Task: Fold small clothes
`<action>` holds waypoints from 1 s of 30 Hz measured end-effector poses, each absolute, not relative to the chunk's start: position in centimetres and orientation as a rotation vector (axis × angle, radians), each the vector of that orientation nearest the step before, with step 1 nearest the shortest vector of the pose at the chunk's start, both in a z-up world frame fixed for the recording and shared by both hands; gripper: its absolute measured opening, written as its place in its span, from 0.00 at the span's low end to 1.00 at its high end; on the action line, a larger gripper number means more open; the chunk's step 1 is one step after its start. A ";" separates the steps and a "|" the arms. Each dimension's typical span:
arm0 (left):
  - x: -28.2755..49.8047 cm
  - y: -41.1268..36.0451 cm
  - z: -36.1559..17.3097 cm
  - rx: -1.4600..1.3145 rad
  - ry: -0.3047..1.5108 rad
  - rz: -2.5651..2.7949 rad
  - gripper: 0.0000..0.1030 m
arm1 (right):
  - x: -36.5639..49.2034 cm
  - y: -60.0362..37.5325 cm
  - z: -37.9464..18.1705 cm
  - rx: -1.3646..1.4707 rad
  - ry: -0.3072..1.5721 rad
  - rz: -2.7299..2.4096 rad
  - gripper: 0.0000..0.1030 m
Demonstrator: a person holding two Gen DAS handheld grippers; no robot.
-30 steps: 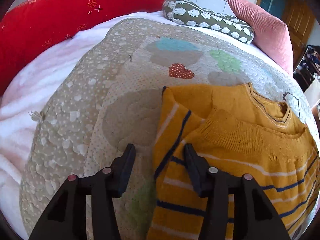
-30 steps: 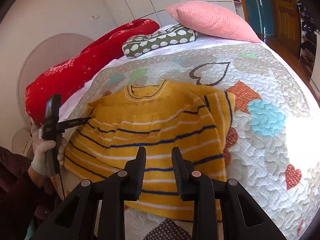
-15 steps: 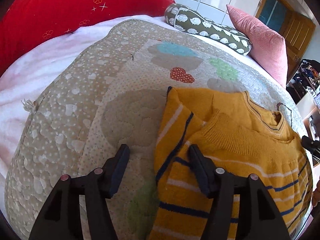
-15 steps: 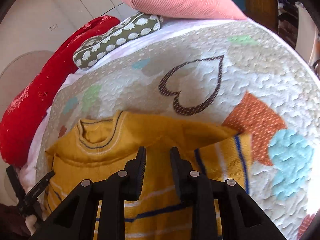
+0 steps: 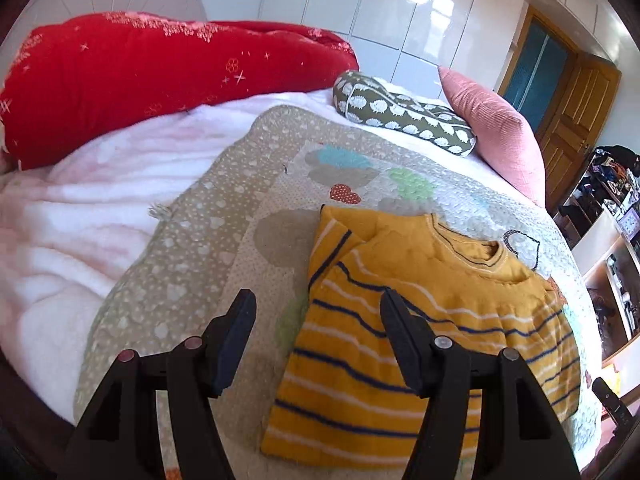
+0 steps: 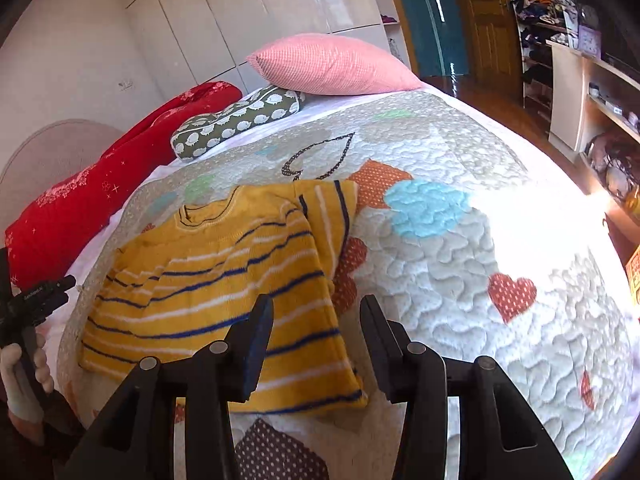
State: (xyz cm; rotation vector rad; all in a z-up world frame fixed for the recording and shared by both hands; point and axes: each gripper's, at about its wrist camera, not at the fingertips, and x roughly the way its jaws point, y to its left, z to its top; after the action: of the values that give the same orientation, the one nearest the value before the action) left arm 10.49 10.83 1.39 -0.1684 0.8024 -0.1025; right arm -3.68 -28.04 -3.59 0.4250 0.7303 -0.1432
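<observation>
Yellow striped sweater (image 5: 420,332) is lying flat on the heart-patterned quilt (image 6: 460,260) that is covering the bed. Neck opening is pointing toward the pillows. Both sleeves are lying folded in over the body: one sleeve is running down the sweater's edge in the left wrist view, the other is lying along the opposite edge in the right wrist view.

Left hand-held gripper (image 5: 316,328) is hovering above the sweater's side edge, pointing down at an angle. Jaws are standing apart, released, gripping nothing. One finger (image 5: 400,328) is showing over the striped knit, the other over bare quilt; neither is pressing the cloth.

Right hand-held gripper (image 6: 316,336) is hanging over the sweater's lower corner on the opposite side. Its jaws are opening. Sweater hem and quilt are showing in the gap, but the pads are not clamping on anything.

In the right wrist view, a gloved hand (image 6: 24,376) is showing at the far left edge, holding the handle of the other gripper.

At the head of the bed: a red bolster (image 5: 160,80), an olive patterned cushion (image 5: 400,116) and a pink pillow (image 6: 332,64) are lying beyond the quilt. A pale pink blanket (image 5: 100,208) is showing beside the quilt. Shelves (image 6: 600,92) are standing off to one side of the room.
</observation>
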 end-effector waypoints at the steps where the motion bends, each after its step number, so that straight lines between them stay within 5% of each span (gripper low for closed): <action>1: 9.1 10.4 1.9 -0.164 0.790 -0.107 0.64 | -4.9 -28.2 -3.8 0.466 0.720 -0.137 0.47; 7: 1.6 6.4 2.5 -0.134 0.756 -0.130 0.65 | -10.1 -28.4 -4.8 0.648 0.656 -0.157 0.51; 14: -3.3 1.8 3.8 0.011 0.685 -0.149 0.71 | -12.4 -24.7 -3.3 0.528 0.626 -0.176 0.56; 30: -3.9 1.1 3.3 0.035 0.714 -0.166 0.76 | -11.2 -20.6 -5.3 0.427 0.718 -0.130 0.57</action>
State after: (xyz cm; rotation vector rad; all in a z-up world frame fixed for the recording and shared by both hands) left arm -3.93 1.14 3.32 0.0353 0.7135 -0.1659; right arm -11.23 -20.57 -5.34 0.4271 0.7185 -0.1304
